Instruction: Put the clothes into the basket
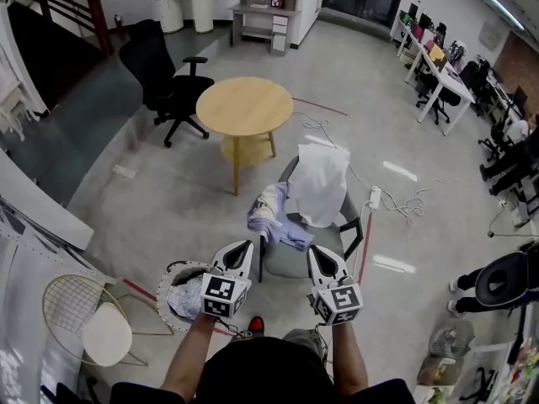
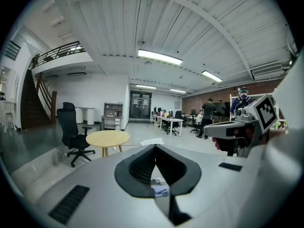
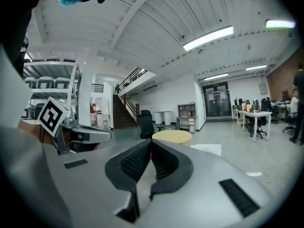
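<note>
A grey chair (image 1: 290, 255) stands right ahead of me with a white garment (image 1: 320, 183) draped over its back and a lavender-blue garment (image 1: 274, 217) bunched on its left side. The round wire basket (image 1: 163, 280) sits on the floor at my lower left, with clothes (image 1: 184, 297) lying in it. My left gripper (image 1: 242, 247) and right gripper (image 1: 317, 252) are side by side near the chair's front edge, both shut and empty. In the left gripper view the jaws of the left gripper (image 2: 155, 147) meet at the tips, with a bit of the blue garment (image 2: 159, 190) visible below them. The right gripper (image 3: 151, 141) is equally shut.
A round wooden table (image 1: 244, 108) and a black office chair (image 1: 160, 78) stand beyond the grey chair. A wire chair with a cream seat (image 1: 105, 333) is at my lower left. A power strip with cable (image 1: 375, 196) and a hanger (image 1: 318, 129) lie on the floor. Desks line the far right.
</note>
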`<action>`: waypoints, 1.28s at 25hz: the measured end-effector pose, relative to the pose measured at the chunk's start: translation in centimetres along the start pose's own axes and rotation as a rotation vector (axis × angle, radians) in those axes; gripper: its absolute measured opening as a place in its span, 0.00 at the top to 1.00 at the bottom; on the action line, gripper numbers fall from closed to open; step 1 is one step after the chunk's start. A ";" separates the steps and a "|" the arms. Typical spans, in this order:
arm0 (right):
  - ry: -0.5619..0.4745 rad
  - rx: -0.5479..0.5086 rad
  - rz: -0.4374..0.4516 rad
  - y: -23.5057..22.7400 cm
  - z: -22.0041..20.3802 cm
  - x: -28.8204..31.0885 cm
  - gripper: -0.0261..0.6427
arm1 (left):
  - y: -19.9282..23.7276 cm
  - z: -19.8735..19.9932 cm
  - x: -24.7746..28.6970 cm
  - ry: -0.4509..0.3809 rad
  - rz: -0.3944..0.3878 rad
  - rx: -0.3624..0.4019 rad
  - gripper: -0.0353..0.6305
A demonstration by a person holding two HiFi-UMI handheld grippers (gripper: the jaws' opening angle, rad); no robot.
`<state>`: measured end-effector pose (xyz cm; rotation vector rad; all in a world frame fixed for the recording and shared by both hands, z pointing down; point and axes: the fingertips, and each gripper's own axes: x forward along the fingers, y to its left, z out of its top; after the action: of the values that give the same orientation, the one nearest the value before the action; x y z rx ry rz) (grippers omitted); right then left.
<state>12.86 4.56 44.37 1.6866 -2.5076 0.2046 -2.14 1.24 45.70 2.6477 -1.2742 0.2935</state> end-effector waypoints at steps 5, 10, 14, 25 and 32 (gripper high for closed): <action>0.018 -0.010 0.026 -0.4 -0.6 3.7 0.92 | 2.6 -0.4 2.0 0.008 0.022 -0.022 0.94; 0.041 -0.004 0.074 -1.4 -0.9 7.4 0.92 | 4.7 -0.3 4.2 0.008 0.061 -0.034 0.94; 0.073 -0.010 0.142 -2.8 -1.2 11.1 0.92 | 6.8 -0.7 6.2 0.022 0.138 -0.069 0.94; 0.193 -0.003 0.383 -7.6 -4.6 22.4 0.92 | 12.0 -2.9 12.9 0.091 0.376 -0.198 0.94; 0.335 0.041 0.509 -8.9 -11.0 26.0 0.92 | 12.9 -8.0 15.7 0.185 0.480 -0.279 0.94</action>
<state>11.53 -20.58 60.04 0.8936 -2.6169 0.5326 -3.47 -16.41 58.52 2.0130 -1.7281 0.3838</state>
